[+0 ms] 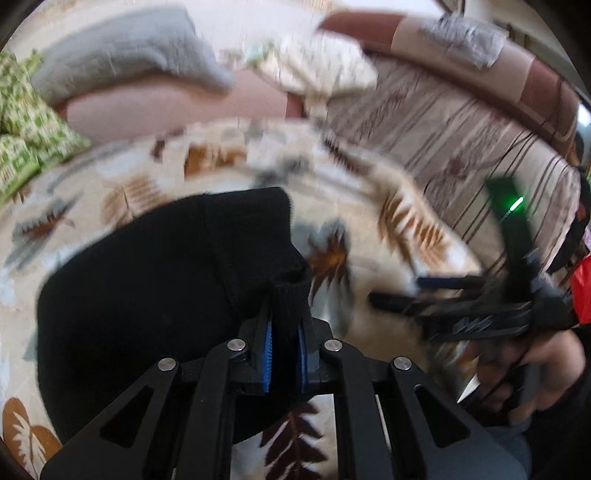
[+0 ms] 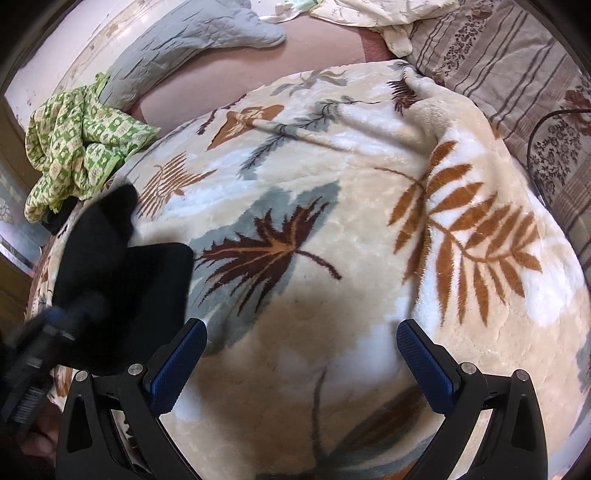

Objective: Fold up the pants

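The black pants (image 1: pixel 147 295) lie bunched on a cream leaf-print blanket (image 1: pixel 369 236). My left gripper (image 1: pixel 285 325) is shut on a ribbed black edge of the pants, pinched between its blue pads. My right gripper (image 2: pixel 301 339) is open and empty above the bare blanket (image 2: pixel 332 221). The pants show at the left in the right wrist view (image 2: pixel 122 280), left of the right gripper. The right gripper also shows blurred in the left wrist view (image 1: pixel 424 295), to the right of the pants, with its jaws apart.
A green patterned cloth (image 2: pixel 77 147) lies at the far left. A grey quilted cover (image 2: pixel 192 40) and a cream cloth (image 2: pixel 369 14) lie at the back. A striped brown sheet (image 2: pixel 517 92) covers the right. A dark cable (image 2: pixel 535 147) runs over it.
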Demonstrator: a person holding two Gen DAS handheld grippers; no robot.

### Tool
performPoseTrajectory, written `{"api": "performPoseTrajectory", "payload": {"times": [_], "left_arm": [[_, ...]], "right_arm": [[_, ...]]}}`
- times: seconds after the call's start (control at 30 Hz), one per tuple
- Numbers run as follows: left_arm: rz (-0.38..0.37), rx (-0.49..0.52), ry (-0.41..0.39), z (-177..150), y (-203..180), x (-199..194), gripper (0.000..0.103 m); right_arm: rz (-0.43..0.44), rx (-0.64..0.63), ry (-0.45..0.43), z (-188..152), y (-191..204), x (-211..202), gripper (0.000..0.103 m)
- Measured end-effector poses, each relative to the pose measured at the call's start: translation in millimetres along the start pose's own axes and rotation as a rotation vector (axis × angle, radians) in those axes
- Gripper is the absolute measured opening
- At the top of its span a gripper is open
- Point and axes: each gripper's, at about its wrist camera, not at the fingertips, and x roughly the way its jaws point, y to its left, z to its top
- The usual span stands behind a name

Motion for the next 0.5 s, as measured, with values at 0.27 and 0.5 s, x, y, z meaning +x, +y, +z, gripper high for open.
{"api": "performPoseTrajectory", "payload": {"times": [0.27, 0.5], "left_arm": [[-0.144, 0.004, 0.027, -8, 5, -17, 0.038], [-0.089, -0.114, -0.201, -30, 76, -109, 0.053]], "right_arm": [[-0.028, 0.011, -0.008, 2, 1, 3, 0.102], [-0.031, -0.043, -0.184, 8, 18, -25, 0.102]]}}
